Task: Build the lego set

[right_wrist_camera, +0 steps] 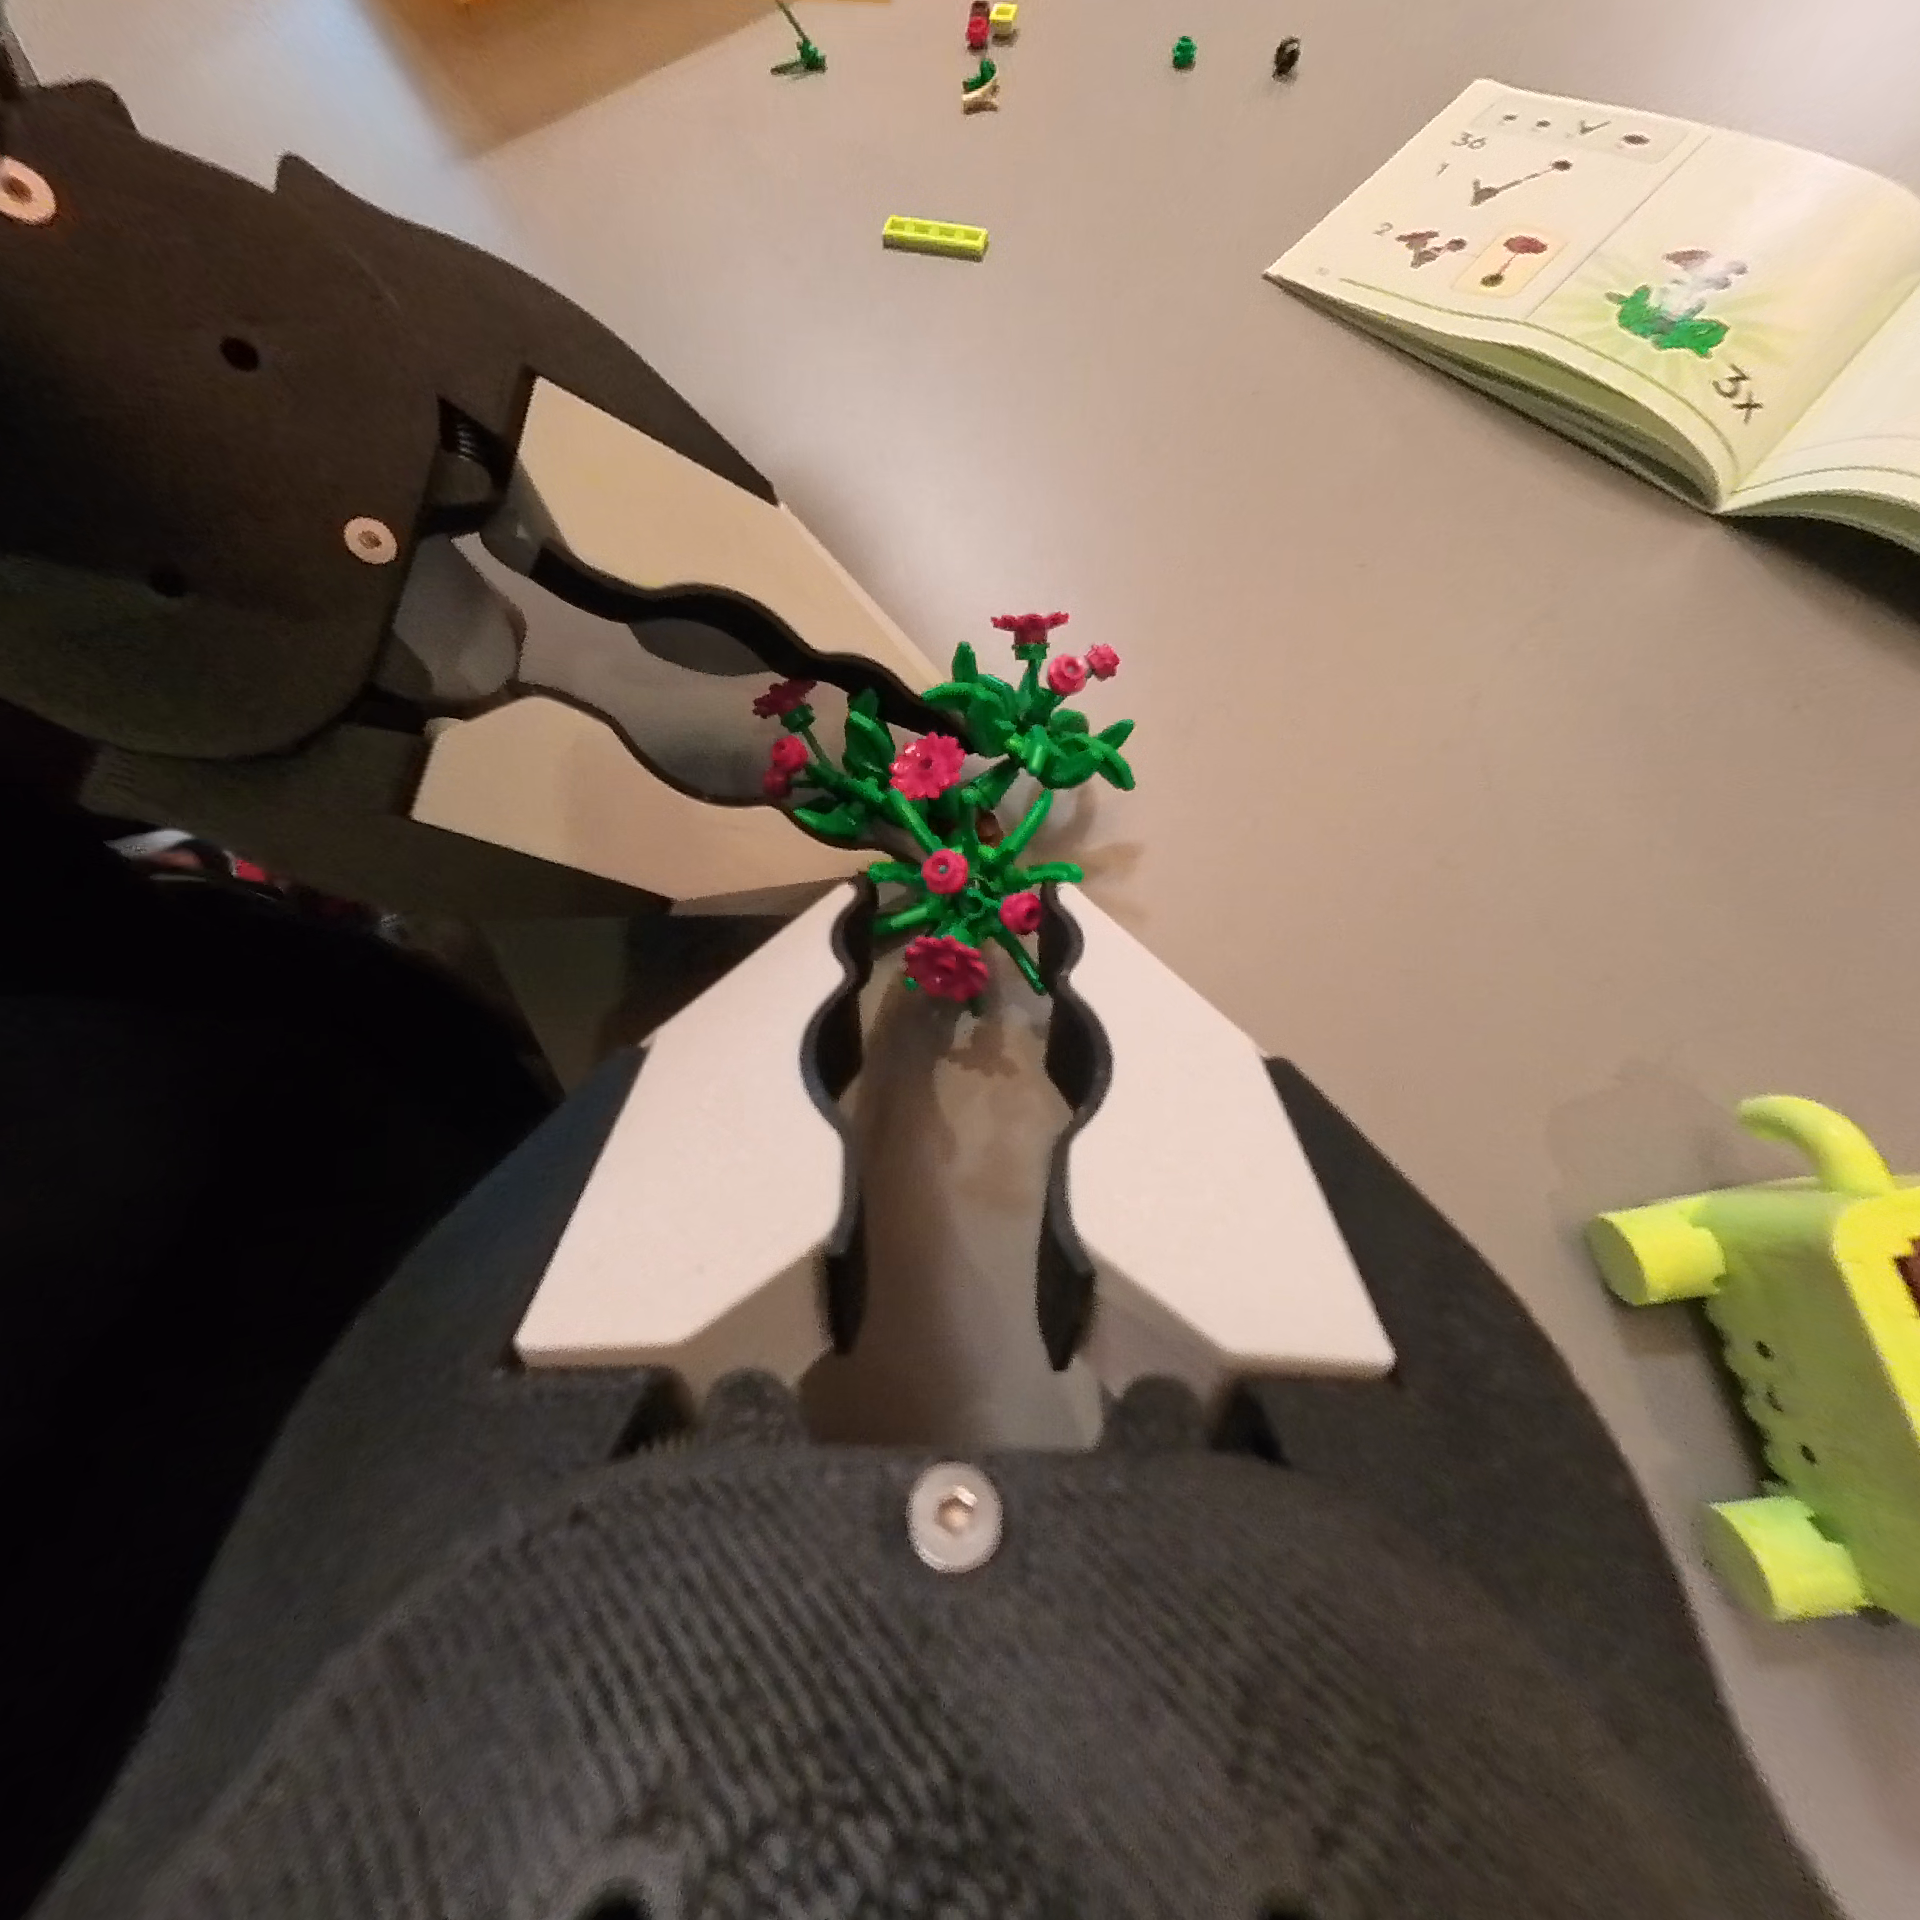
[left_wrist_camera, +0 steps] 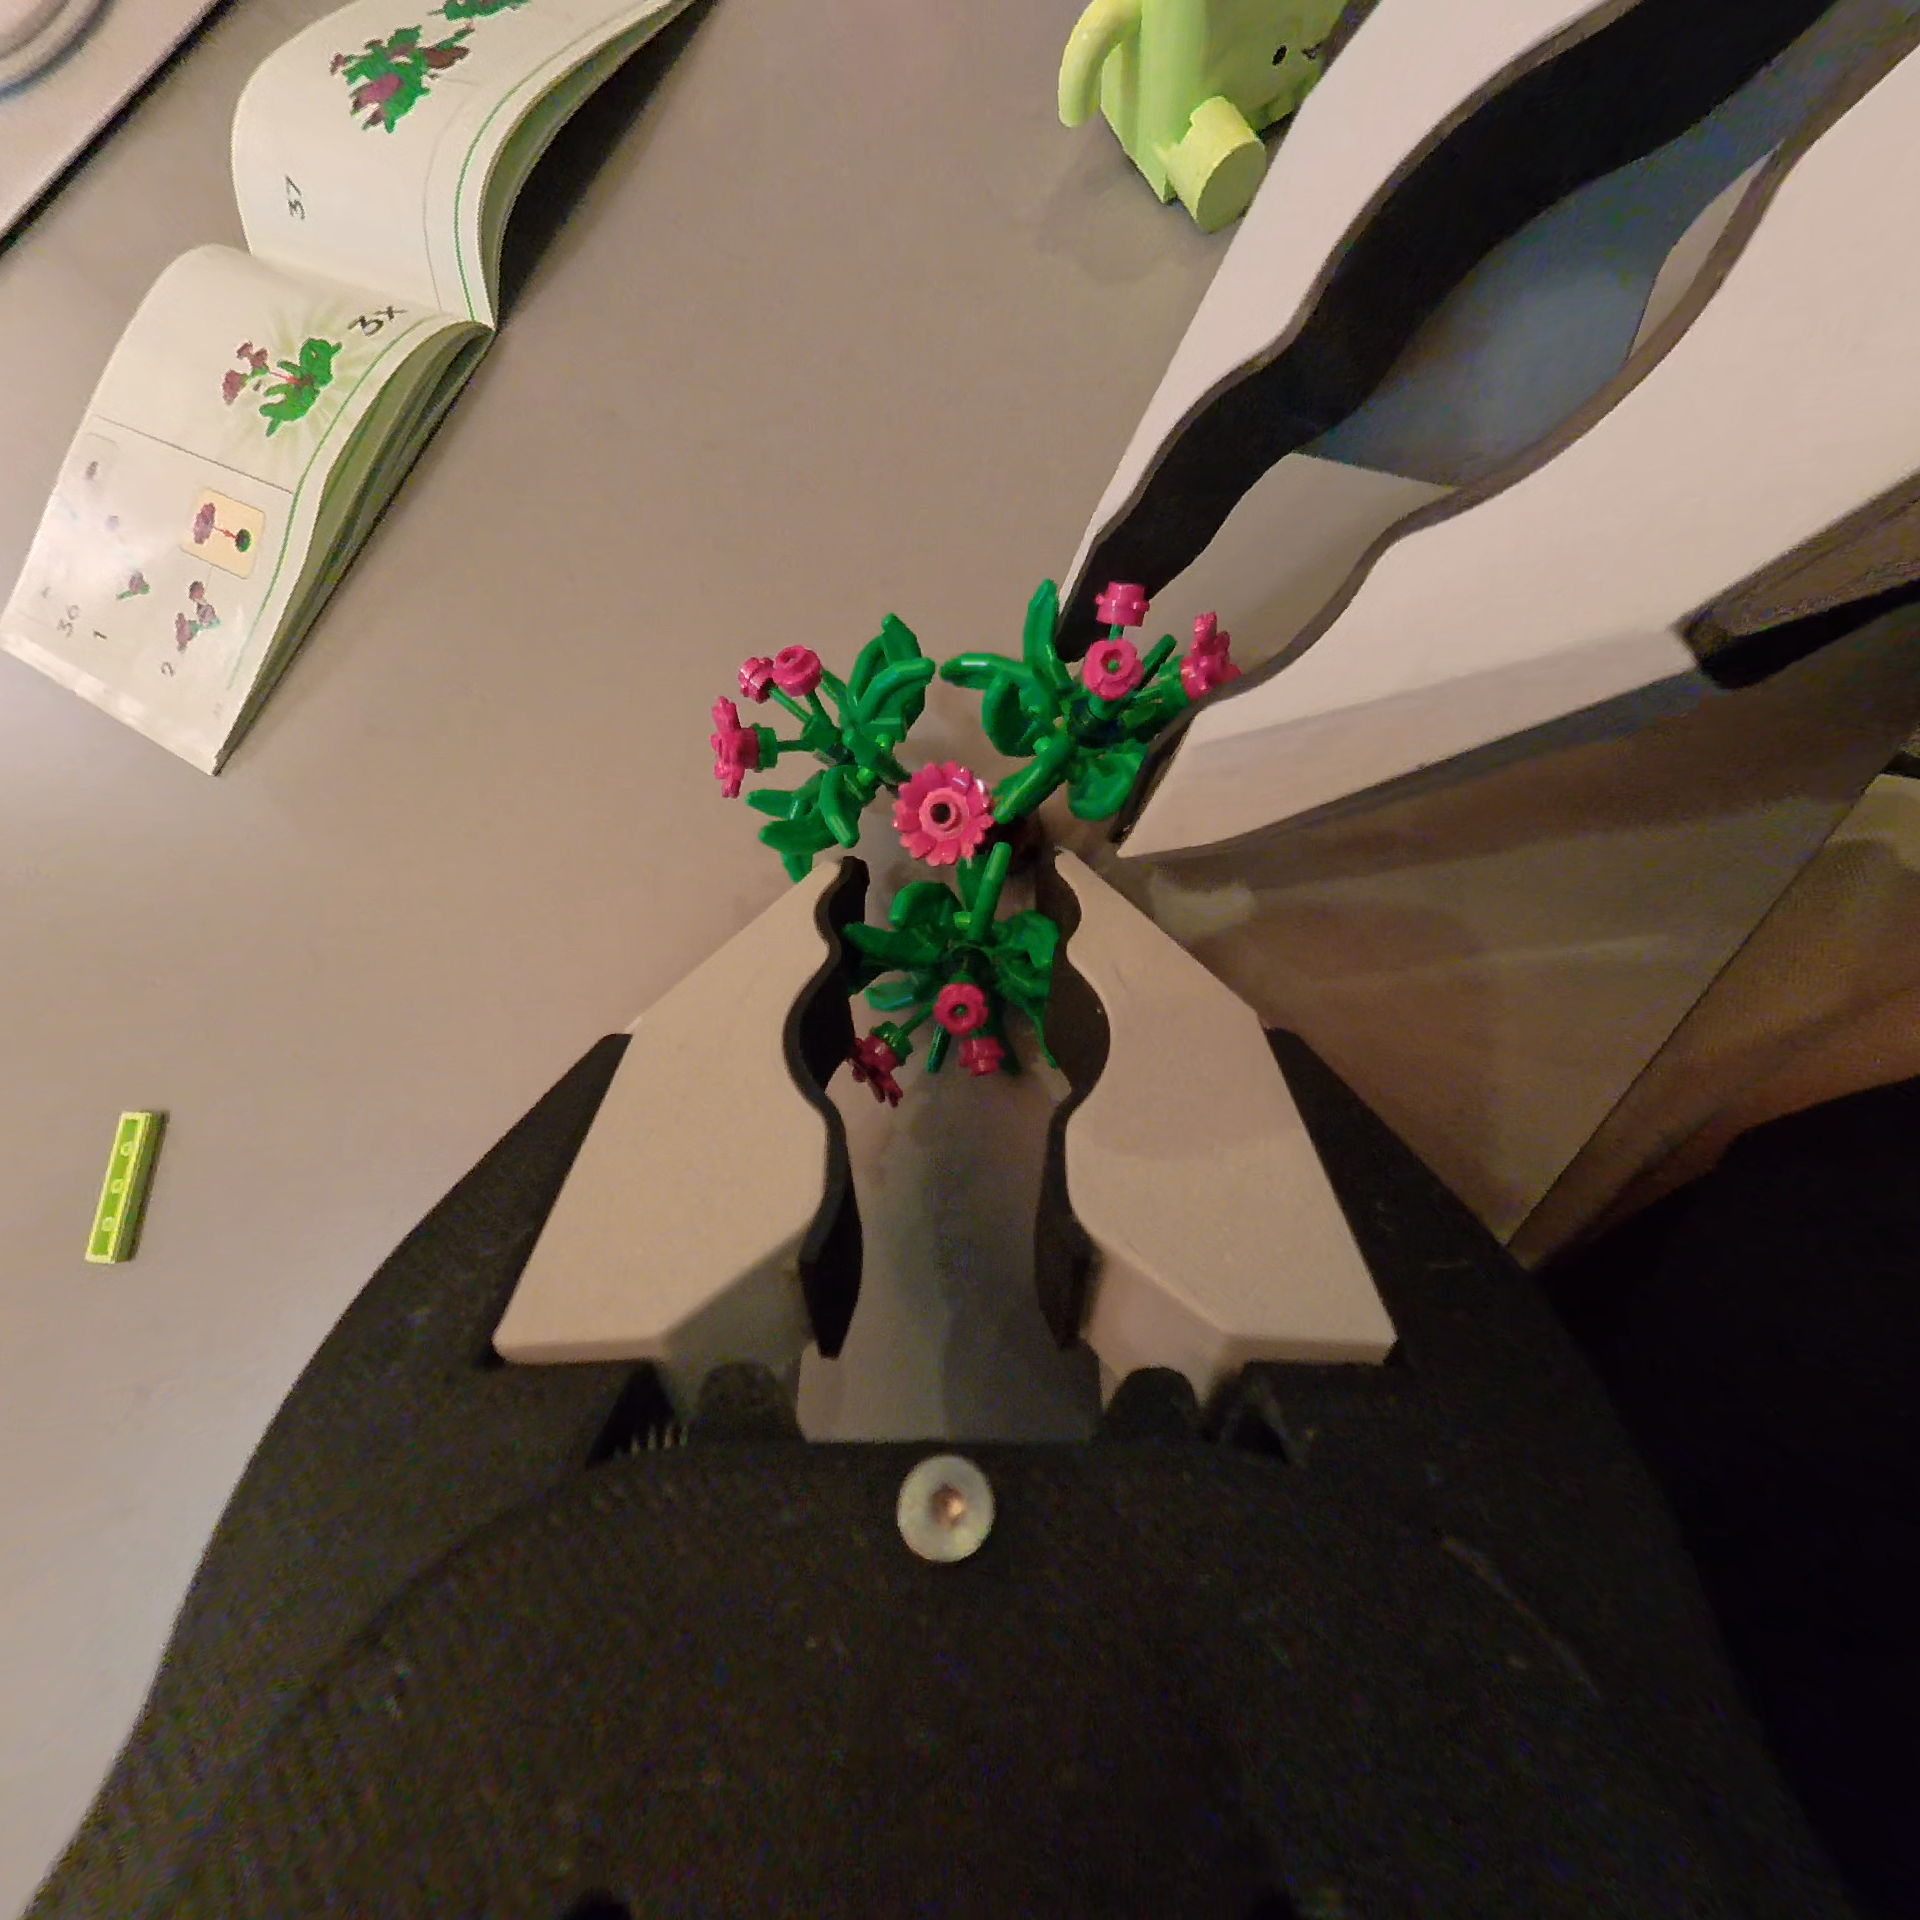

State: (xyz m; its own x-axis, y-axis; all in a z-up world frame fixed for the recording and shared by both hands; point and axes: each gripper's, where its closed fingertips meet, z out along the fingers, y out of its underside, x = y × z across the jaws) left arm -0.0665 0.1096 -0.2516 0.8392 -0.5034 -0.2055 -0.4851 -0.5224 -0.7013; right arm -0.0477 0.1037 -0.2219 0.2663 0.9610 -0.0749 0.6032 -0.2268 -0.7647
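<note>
A lego flower bunch (left_wrist_camera: 940, 810) with green leaf sprigs and magenta blossoms is held between both grippers above the grey table (left_wrist_camera: 675, 520). My left gripper (left_wrist_camera: 956, 883) is shut on its lower sprig. My right gripper (left_wrist_camera: 1089, 722) comes in from the upper right, its tips closed around the right-hand sprig. In the right wrist view the bunch (right_wrist_camera: 930, 769) sits at my right gripper's tips (right_wrist_camera: 951, 904), which are shut on the nearest sprig. The left gripper (right_wrist_camera: 883, 779) reaches in from the left onto the bunch. The stems are hidden by leaves.
An open instruction booklet (left_wrist_camera: 312, 364) lies on the table, also in the right wrist view (right_wrist_camera: 1621, 312). A lime-green flat plate (left_wrist_camera: 125, 1184) (right_wrist_camera: 935, 237) lies loose. A lime-green animal-shaped model (left_wrist_camera: 1195, 94) (right_wrist_camera: 1787, 1382) lies nearby. Several small loose pieces (right_wrist_camera: 987, 62) lie far off. Both grippers' tips are roughly 20 centimetres from the lime-green flat plate (left_wrist_camera: 125, 1184). My right wrist view (right_wrist_camera: 934, 235) looks at it from another angle.
</note>
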